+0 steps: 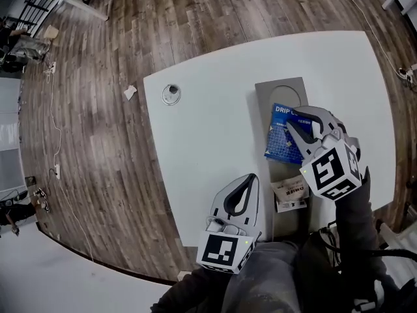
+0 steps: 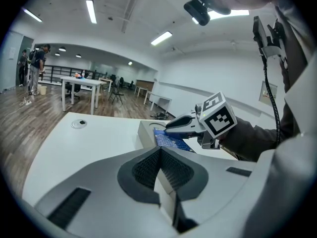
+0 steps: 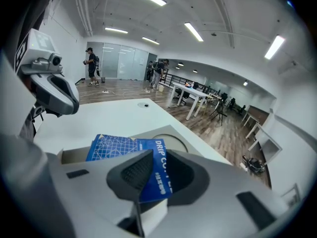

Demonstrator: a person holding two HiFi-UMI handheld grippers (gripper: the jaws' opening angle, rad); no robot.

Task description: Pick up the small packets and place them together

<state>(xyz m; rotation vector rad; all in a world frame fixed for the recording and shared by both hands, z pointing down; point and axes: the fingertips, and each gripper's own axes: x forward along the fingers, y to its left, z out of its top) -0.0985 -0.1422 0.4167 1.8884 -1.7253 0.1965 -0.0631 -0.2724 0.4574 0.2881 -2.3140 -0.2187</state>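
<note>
A blue drip-coffee packet (image 1: 280,135) lies in a long grey tray (image 1: 280,89) on the white table. My right gripper (image 1: 294,124) hovers low over it. In the right gripper view the packet's (image 3: 119,148) near end sits between the jaws, which stand slightly apart around it, so I call the gripper (image 3: 148,172) open. A white packet (image 1: 290,194) rests at the tray's near end. My left gripper (image 1: 240,197) is near the table's front edge, left of the tray, shut and empty (image 2: 161,170). The left gripper view shows the right gripper (image 2: 171,126) over the blue packet (image 2: 168,140).
A round metal grommet (image 1: 171,94) sits in the table's far left corner. A scrap of paper (image 1: 130,92) lies on the wooden floor beyond the table's left edge. More tables (image 2: 81,86) and people stand far off in the room.
</note>
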